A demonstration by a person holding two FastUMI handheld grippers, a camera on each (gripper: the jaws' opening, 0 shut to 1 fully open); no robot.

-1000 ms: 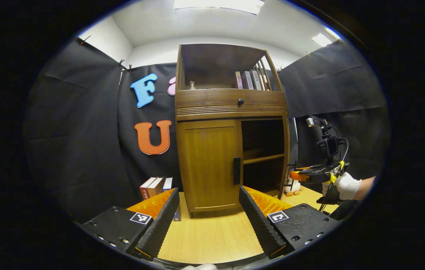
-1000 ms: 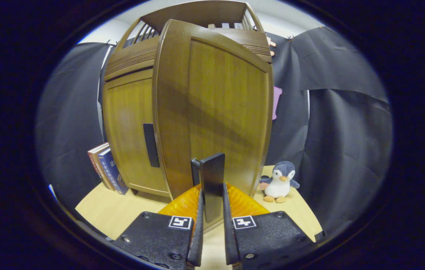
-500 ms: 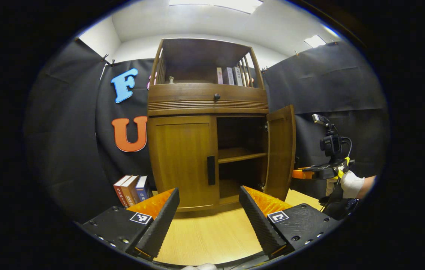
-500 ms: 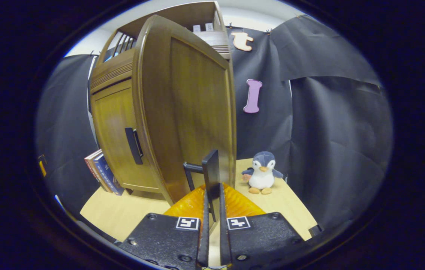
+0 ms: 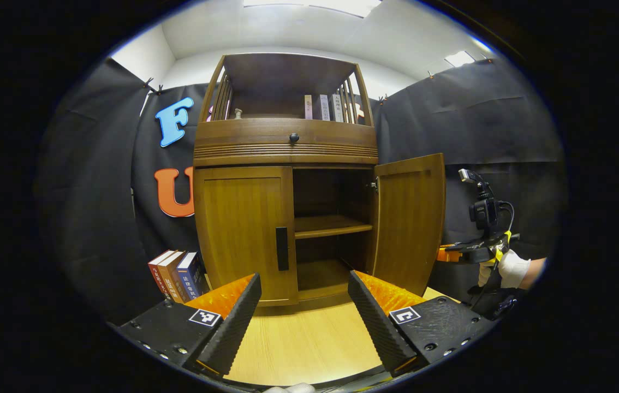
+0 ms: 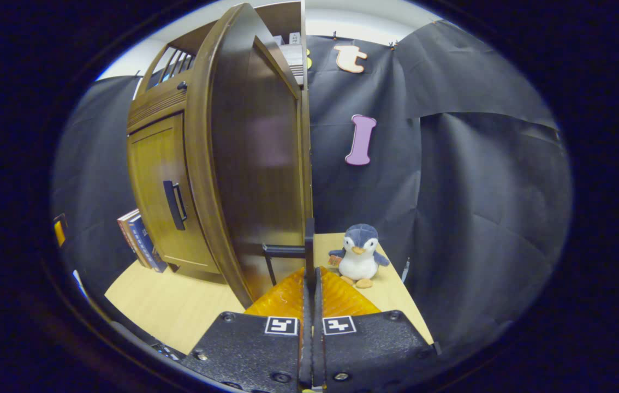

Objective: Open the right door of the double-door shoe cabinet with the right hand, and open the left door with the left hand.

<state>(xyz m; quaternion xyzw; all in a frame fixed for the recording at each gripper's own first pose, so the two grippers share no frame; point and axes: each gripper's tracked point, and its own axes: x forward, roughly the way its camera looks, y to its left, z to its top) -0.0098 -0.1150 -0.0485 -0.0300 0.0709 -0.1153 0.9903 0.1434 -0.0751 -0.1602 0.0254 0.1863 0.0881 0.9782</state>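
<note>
Left door (image 5: 244, 232) sitting closed, handle (image 5: 282, 249) untouched; left gripper (image 5: 304, 319) hovering near it, fingers apart, holding nothing. Right door (image 5: 409, 221) standing wide open, right gripper (image 6: 309, 273) clamping its handle (image 6: 308, 244). Roughly half done: left door remaining.

Legible text: none.
Books (image 5: 176, 274) at table's left edge beside cabinet (image 5: 285, 218): spines carried characters, too small to read.
Books on cabinet's top shelf (image 5: 323, 107): spine print blurred.
Left gripper (image 5: 304, 322), right gripper (image 6: 310, 305): square black-and-white coded markers (image 5: 204, 317) on finger blocks, no letters.
</note>
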